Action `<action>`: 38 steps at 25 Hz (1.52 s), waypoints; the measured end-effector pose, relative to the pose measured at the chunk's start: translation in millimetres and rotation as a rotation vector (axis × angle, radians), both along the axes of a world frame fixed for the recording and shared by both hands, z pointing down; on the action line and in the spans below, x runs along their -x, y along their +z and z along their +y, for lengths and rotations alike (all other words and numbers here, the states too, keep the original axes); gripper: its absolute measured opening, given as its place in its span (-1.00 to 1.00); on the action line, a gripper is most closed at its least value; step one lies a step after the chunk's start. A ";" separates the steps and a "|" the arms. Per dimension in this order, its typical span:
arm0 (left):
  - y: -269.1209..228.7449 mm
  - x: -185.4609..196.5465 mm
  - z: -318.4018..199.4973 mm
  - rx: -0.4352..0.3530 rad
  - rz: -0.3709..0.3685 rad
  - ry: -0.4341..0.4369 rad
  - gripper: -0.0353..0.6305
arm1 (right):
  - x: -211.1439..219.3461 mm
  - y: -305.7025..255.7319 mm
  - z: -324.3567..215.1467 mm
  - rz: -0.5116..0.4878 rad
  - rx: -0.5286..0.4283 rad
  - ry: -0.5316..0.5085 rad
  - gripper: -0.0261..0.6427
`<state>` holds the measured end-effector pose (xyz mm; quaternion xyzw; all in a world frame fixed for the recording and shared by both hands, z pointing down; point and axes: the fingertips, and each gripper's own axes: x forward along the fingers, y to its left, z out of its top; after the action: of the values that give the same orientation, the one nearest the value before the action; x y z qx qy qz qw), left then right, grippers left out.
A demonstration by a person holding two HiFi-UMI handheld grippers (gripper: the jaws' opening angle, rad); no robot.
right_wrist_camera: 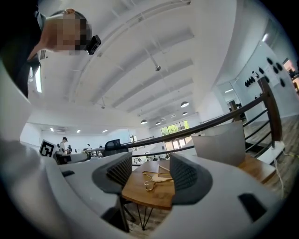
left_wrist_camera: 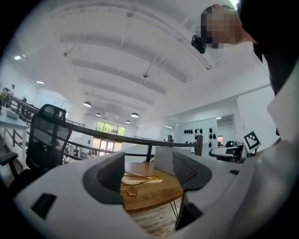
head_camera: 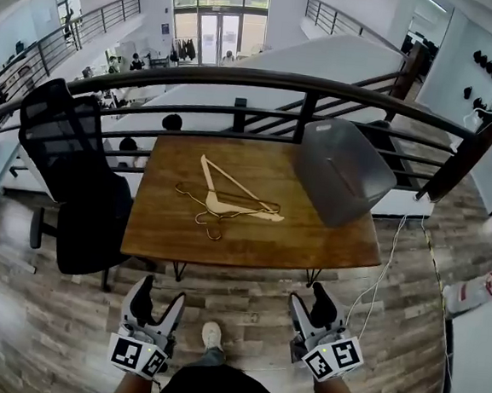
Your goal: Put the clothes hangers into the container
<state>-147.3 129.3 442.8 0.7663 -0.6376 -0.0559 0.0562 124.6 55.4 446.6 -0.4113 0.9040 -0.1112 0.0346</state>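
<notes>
A pale wooden hanger (head_camera: 229,192) and a thin gold wire hanger (head_camera: 214,204) lie overlapped on the middle of the brown wooden table (head_camera: 165,236). A grey container (head_camera: 344,170) stands tilted at the table's right back. Both grippers hang low in front of the table, over the floor, well short of the hangers. The left gripper (head_camera: 158,303) is open and empty. The right gripper (head_camera: 311,309) is open and empty too. The hangers (left_wrist_camera: 138,179) show far off between the left gripper's jaws, and the same hangers (right_wrist_camera: 156,179) between the right gripper's.
A black mesh office chair (head_camera: 72,176) stands at the table's left. A dark metal railing (head_camera: 307,90) runs behind the table above a lower floor. White cables (head_camera: 385,272) trail on the wood floor at the right. My shoe (head_camera: 211,335) shows below the table edge.
</notes>
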 end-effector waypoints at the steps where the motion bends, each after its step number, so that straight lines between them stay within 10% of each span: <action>1: 2.0 5.2 -7.4 0.004 0.001 0.000 0.04 | 8.2 0.7 -6.6 0.007 -0.003 -0.008 -0.22; 38: 11.2 89.6 -144.2 0.012 -0.017 0.024 0.22 | 150.1 51.3 -166.4 0.297 -0.006 -0.276 -0.19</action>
<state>-236.9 -14.9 453.9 0.7738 -0.6293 -0.0449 0.0562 -25.4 -111.0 497.9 -0.2952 0.9473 -0.0505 -0.1134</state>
